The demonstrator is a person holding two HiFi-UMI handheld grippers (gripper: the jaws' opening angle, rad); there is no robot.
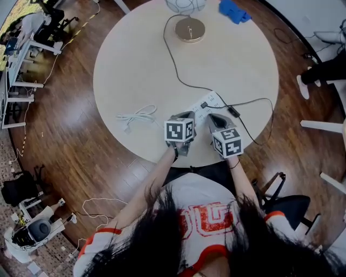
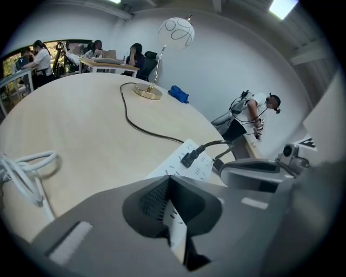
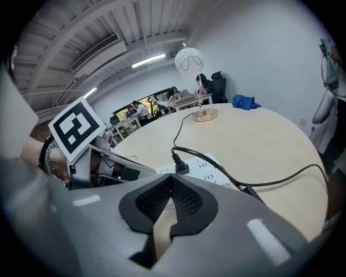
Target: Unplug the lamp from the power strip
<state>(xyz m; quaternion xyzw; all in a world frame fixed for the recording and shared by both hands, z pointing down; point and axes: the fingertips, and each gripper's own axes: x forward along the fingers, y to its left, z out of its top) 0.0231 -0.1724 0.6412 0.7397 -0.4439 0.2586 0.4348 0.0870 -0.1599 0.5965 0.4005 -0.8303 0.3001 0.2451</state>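
Note:
A white power strip [image 1: 210, 104] lies near the front of the round table [image 1: 140, 65]. The lamp's black plug [image 1: 204, 105] sits in it, and its cord runs back to the lamp's brass base [image 1: 190, 30]. My left gripper [image 1: 190, 115] hovers at the strip's near left end, jaws shut and empty. My right gripper [image 1: 212, 117] is beside it, just right, also shut on nothing. In the left gripper view the plug [image 2: 191, 158] stands in the strip [image 2: 178, 165] just beyond the gripper [image 2: 169, 178]. In the right gripper view the plug [image 3: 180, 165] is just ahead of the gripper [image 3: 172, 177].
A coiled white cable [image 1: 138, 116] lies left of the grippers. A second black cable [image 1: 254, 103] leaves the strip and loops off the table's right side. A blue object [image 1: 233, 11] sits at the far edge. Chairs and desks ring the table.

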